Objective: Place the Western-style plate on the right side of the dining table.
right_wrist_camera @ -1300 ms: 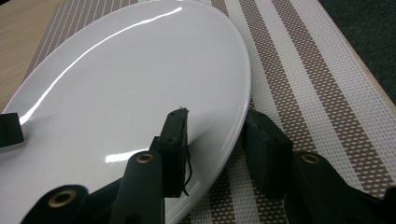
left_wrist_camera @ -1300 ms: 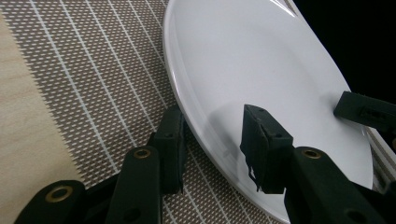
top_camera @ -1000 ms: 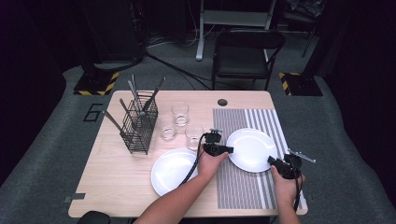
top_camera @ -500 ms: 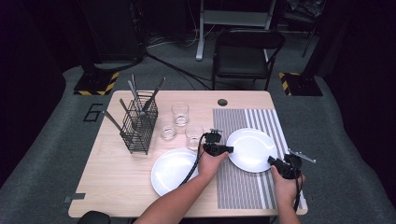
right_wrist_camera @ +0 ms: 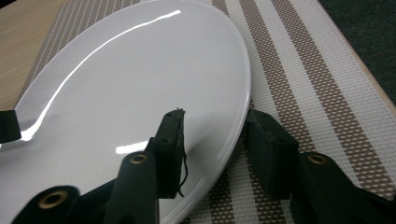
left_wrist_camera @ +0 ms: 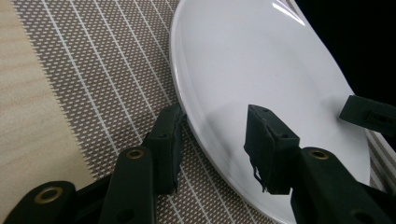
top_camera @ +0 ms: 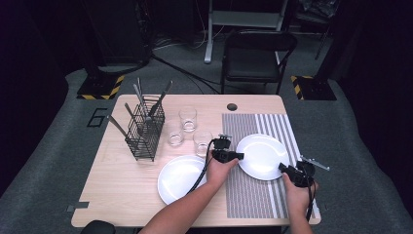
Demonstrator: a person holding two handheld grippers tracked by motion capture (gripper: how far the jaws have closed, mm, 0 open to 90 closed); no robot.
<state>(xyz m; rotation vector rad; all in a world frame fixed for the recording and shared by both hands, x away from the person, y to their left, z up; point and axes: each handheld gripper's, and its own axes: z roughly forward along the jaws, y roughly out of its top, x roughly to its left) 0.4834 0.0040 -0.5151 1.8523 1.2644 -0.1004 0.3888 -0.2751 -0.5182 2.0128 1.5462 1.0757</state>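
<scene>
A "6" (top_camera: 96,117) marks the floor; both grippers' fingers, just opening, straddle the white plate's (top_camera: 260,155) rim unclamped.

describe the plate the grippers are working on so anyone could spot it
On the wooden table, find the striped placemat at the right. The white plate lies on it, a gripper at each side; the other white plate lies on bare wood.

Two white plates are out, one straddled by both grippers' jaws (top_camera: 263,156) and one outside them (top_camera: 182,178), plus three clear glasses (top_camera: 188,119), one wire cutlery basket (top_camera: 145,131) and one striped placemat (top_camera: 253,195).
</scene>
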